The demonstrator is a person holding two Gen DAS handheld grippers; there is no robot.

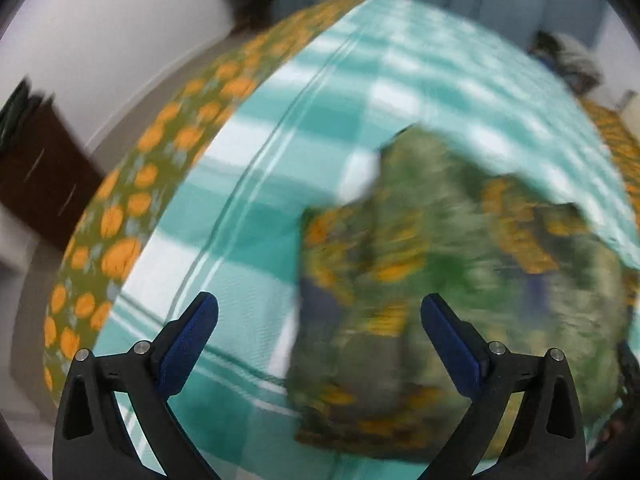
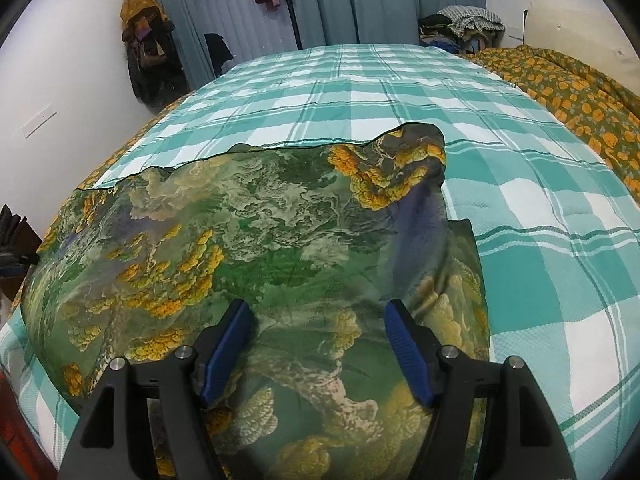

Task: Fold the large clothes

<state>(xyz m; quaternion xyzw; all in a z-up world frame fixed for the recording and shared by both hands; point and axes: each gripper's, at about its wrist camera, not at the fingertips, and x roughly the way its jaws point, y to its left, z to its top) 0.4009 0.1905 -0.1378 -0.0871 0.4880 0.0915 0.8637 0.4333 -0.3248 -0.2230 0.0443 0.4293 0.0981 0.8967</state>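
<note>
- Right claw: jaws apart, nothing between the pads, hovering over the near part of the cloth.
- Left claw: jaws wide apart too, empty, seen above the cloth's left edge; whole view smeared by motion.
- Cloth: green and yellow print, lying spread on the checked cover of the bed, near end, far right corner rumpled and turned over on itself.
- Beyond: orange-flowered sheet along the right side, curtain and a pile of clothes at the far wall.
- Risk, as a judgement: thin, slippery-looking fabric; pinching one layer only, or the cover along with it, likely to drag the fold askew.
- Risk: rumpled corner left unsmoothed likely to be trapped inside the next fold.
- Right view only: crisp far edge and full spread of the cloth.
- Left view only: flowered sheet hanging down the bed's left side, dark cabinet by the wall.
</note>
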